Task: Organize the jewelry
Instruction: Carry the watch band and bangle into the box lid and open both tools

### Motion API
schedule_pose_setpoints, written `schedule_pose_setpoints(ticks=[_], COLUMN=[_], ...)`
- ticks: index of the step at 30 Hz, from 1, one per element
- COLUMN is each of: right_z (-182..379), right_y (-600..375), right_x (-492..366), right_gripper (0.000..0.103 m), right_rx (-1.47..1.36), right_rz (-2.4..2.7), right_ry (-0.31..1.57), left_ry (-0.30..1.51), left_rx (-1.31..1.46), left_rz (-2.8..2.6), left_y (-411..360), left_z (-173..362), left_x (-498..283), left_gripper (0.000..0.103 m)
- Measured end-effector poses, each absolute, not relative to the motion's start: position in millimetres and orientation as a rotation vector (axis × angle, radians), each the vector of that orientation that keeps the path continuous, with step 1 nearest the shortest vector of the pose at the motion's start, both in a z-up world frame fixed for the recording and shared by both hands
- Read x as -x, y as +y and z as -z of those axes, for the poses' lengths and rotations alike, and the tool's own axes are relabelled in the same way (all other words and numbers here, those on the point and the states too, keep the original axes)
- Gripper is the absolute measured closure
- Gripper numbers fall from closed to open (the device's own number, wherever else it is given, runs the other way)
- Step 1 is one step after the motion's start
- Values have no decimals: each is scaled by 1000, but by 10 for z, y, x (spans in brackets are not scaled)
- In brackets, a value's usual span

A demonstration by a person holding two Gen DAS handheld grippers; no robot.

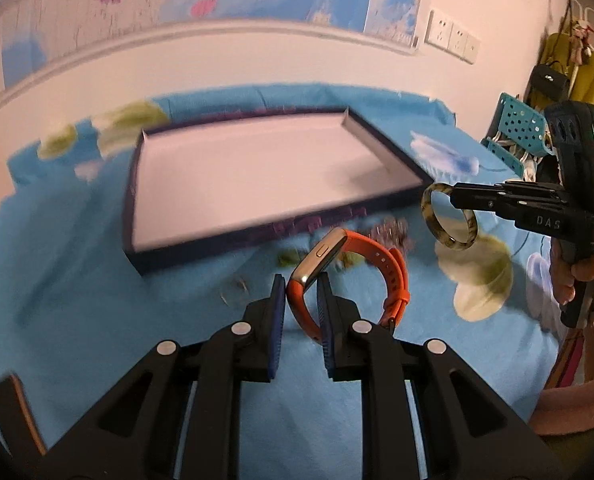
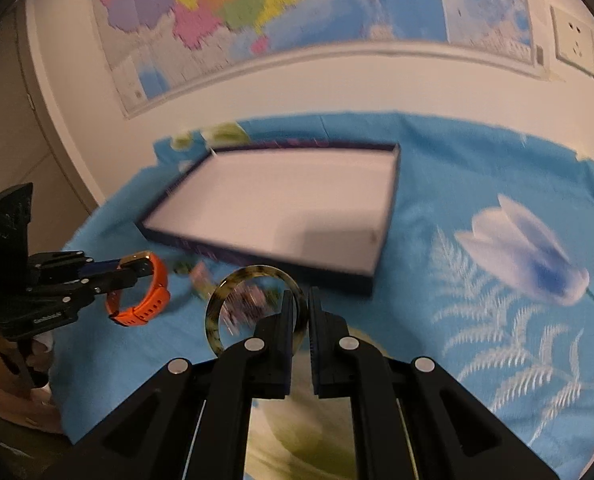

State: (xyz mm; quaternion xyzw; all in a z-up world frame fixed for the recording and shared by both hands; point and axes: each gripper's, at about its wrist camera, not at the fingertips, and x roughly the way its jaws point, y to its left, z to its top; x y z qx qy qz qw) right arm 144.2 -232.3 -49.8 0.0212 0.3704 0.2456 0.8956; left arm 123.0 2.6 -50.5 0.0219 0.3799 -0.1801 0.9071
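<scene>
My left gripper [image 1: 301,282] is shut on an orange-strapped watch [image 1: 393,268], held above the blue cloth; from the right wrist view the same gripper [image 2: 135,268] and watch [image 2: 153,300] show at the left. My right gripper [image 2: 301,298] is shut on the rim of a tortoiseshell bangle [image 2: 217,312], lifted off the cloth. In the left wrist view that gripper [image 1: 453,194] and the bangle [image 1: 433,220] hang at the right. Beyond both lies a shallow dark-edged tray [image 1: 131,200] with a white floor, also seen from the right wrist camera as the tray [image 2: 391,208].
A blue flowered cloth [image 2: 477,184] covers the table. Small purple and green pieces [image 1: 393,232] lie blurred on the cloth in front of the tray. A wall with a map [image 2: 257,4] and sockets stands behind. A blue perforated rack [image 1: 517,120] sits far right. A hand [image 1: 585,268] holds the right gripper.
</scene>
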Motion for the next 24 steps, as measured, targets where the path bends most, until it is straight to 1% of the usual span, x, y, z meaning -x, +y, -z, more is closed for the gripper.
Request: schedule_pose_setpoints(ticks=[5,9,15,24], right_z=[328,295,374,569], right_y=[-2250,-2146,-1989,-1817], right_x=[-1771,-2113,-2673,-3189], right_gripper=[97,97,97,97], right_rx=[-36,-34,-43,-46], right_rz=[-507,-500,-459,-401], right_ry=[732,734,770,836], left_ry=[723,712,739,804], left_rx=[-110,-136,-163,-221], left_rz=[348,352,359,357], left_y=[121,171,187,122], left_z=[228,147,246,463], left_x=[-1498,-1798,-2318,-2909], left_gripper=[87,87,87,86])
